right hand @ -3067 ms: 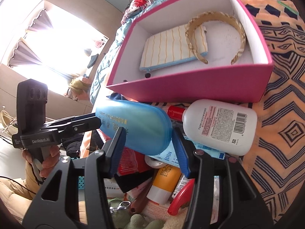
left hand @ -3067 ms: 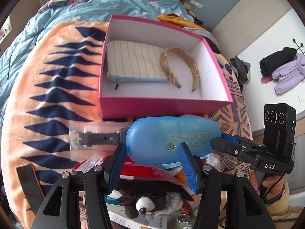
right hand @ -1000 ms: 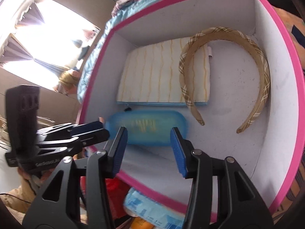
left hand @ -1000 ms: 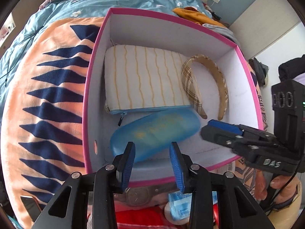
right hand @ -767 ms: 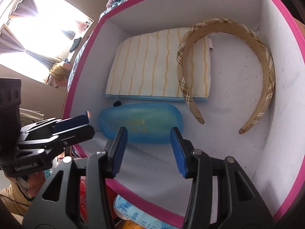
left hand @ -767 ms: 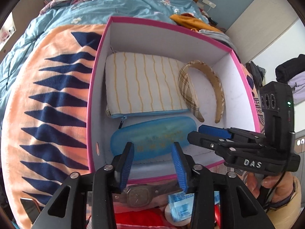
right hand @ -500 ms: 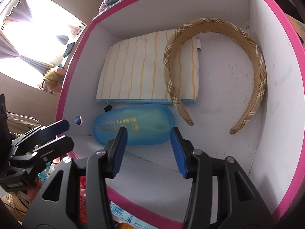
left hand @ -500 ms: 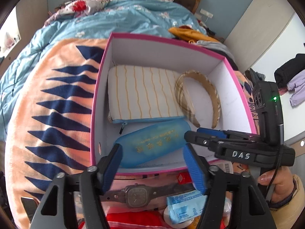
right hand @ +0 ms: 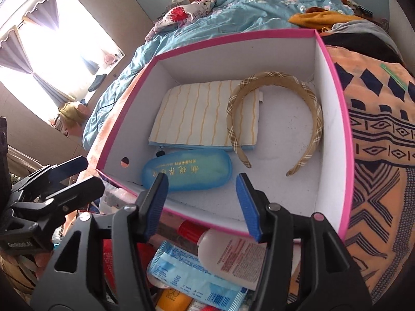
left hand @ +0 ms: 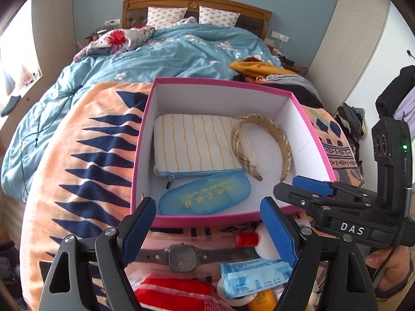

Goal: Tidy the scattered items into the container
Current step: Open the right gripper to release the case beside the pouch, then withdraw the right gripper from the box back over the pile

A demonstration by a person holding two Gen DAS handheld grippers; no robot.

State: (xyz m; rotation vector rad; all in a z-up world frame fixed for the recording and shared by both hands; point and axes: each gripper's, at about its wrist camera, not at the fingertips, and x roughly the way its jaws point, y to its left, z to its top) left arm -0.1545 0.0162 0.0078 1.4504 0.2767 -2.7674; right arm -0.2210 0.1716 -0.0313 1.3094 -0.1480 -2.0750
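Note:
A pink box point(left hand: 223, 82) point(right hand: 347, 140) sits on an orange patterned blanket on the bed. Inside lie a blue glasses case point(left hand: 205, 199) point(right hand: 186, 172), a striped zip pouch point(left hand: 194, 143) point(right hand: 207, 112) and a plaid headband point(left hand: 262, 146) point(right hand: 275, 119). My left gripper point(left hand: 208, 229) is open and empty, hanging over the box's near wall. My right gripper point(right hand: 202, 204) is also open and empty, just short of the case. Below the box lie a wristwatch point(left hand: 181, 258), a white red-capped bottle point(left hand: 264, 243) point(right hand: 233, 256), a blue sachet point(left hand: 254, 274) point(right hand: 192, 274) and a red packet point(left hand: 176, 294).
A blue duvet point(left hand: 168, 57) and pillows point(left hand: 167, 18) fill the far end of the bed. Clothes point(left hand: 259, 70) lie piled behind the box. A hand point(left hand: 389, 267) holds the right gripper's handle. A yellow tube point(right hand: 172, 300) lies among the loose items.
Both grippers carried the blue glasses case into the box, let go of it and drew back toward me. The left jaws spread wider. The case now rests on the box floor.

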